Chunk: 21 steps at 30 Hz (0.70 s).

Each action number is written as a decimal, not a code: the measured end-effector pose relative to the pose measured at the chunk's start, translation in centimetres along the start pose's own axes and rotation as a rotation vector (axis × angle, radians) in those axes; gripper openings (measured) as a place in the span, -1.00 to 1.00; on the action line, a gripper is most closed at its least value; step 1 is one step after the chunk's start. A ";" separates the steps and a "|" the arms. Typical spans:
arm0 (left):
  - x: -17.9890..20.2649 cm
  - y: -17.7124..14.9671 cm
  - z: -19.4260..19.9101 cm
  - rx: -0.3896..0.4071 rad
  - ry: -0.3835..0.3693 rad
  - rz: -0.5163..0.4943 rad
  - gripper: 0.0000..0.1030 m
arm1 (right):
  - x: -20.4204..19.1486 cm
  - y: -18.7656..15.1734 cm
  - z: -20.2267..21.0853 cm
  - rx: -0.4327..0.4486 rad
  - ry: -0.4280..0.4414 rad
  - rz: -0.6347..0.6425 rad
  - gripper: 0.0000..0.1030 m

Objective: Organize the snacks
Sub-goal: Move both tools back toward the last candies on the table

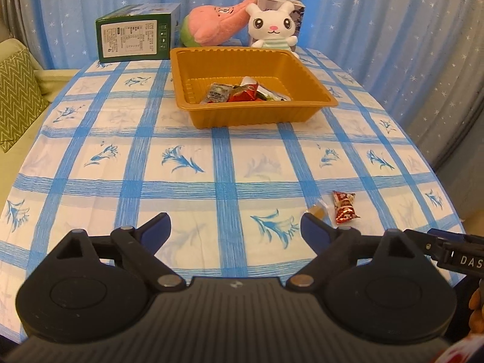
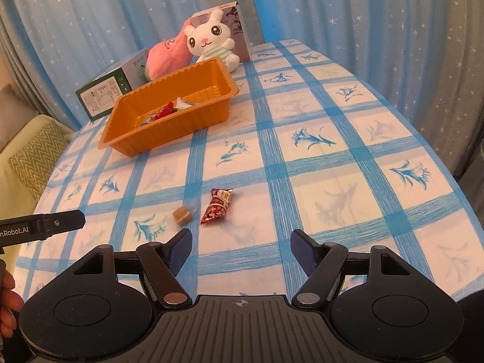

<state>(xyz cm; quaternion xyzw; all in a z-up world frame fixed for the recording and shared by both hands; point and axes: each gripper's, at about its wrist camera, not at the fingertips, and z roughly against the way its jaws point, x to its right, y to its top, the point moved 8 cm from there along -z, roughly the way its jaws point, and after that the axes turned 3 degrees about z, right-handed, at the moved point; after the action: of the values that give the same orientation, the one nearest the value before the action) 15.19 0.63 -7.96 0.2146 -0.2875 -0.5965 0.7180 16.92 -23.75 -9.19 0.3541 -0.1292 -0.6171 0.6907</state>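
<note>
Both the left hand-held gripper (image 1: pixel 236 225) and the right hand-held gripper (image 2: pixel 241 242) are hovering with jaws apart and empty over the counter (image 2: pixel 332 181), where a red candy (image 2: pixel 217 207) and a caramel (image 2: pixel 181 214) are lying side by side, well apart from the orange tray (image 1: pixel 257 115) holding wrapped snacks (image 1: pixel 242 92).

Black grippers (image 1: pixel 236 227), blue-padded jaws

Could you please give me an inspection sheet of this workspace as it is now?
Surface: checked tablecloth, flat.
Job's things: orange tray holds several snacks; red candy and brown candy lie loose outside it.
Clutter: green box, pink plush, rabbit plush behind the tray.
Grippers: left gripper and right gripper both open, empty.
Cables: nothing seen.
Surroundings: blue star curtain, cushion.
</note>
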 end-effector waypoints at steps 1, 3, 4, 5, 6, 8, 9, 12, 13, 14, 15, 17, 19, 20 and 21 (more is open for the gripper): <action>0.1 -0.1 0.0 0.005 -0.004 -0.001 0.78 | 0.0 -0.1 0.0 -0.001 -0.001 -0.001 0.39; 0.4 -0.4 0.0 0.011 -0.005 -0.009 0.78 | 0.1 -0.1 0.1 0.000 -0.006 0.000 0.39; 0.5 -0.5 -0.1 0.009 -0.004 -0.015 0.78 | 0.1 0.0 0.1 0.002 -0.007 0.001 0.39; 0.7 -0.6 -0.2 0.006 -0.004 -0.023 0.78 | 0.2 0.0 0.2 0.003 -0.009 -0.001 0.39; 0.9 -0.8 -0.4 -0.002 -0.008 -0.030 0.78 | 0.4 -0.1 0.2 0.004 -0.011 -0.004 0.39; 1.2 -1.0 -0.8 -0.025 -0.025 -0.036 0.78 | 0.6 -0.1 0.1 0.004 -0.017 -0.011 0.39; 1.3 -1.1 -1.0 -0.036 -0.031 -0.036 0.78 | 0.8 -0.1 0.1 0.003 -0.018 -0.013 0.39; 2.0 -1.6 -1.6 -0.061 -0.059 -0.045 0.77 | 1.1 -0.2 -0.1 -0.002 -0.021 -0.023 0.39; 2.2 -1.7 -1.8 -0.067 -0.067 -0.052 0.77 | 1.1 -0.2 -0.2 -0.002 -0.022 -0.026 0.39; 2.5 -1.8 -2.1 -0.071 -0.074 -0.059 0.77 | 1.2 -0.2 -0.3 -0.002 -0.023 -0.028 0.39; 2.7 -1.9 -2.4 -0.075 -0.081 -0.068 0.77 | 1.3 -0.2 -0.4 -0.002 -0.024 -0.031 0.39; 3.2 -2.0 -3.0 -0.081 -0.088 -0.094 0.77 | 1.5 -0.2 -0.7 -0.006 -0.024 -0.039 0.39; 3.7 -2.1 -3.7 -0.088 -0.090 -0.128 0.77 | 1.6 -0.2 -1.1 -0.010 -0.025 -0.044 0.39; 3.9 -2.1 -4.0 -0.088 -0.093 -0.146 0.77 | 1.6 -0.2 -1.3 -0.011 -0.025 -0.045 0.39; 4.2 -2.0 -4.3 -0.087 -0.095 -0.162 0.77 | 1.7 -0.2 -1.5 -0.012 -0.024 -0.046 0.39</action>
<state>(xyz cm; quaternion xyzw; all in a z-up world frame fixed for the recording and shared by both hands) 17.12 -4.02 -11.84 0.1770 -0.2769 -0.6739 0.6616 18.05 -24.82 -10.78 0.3456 -0.1256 -0.6379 0.6766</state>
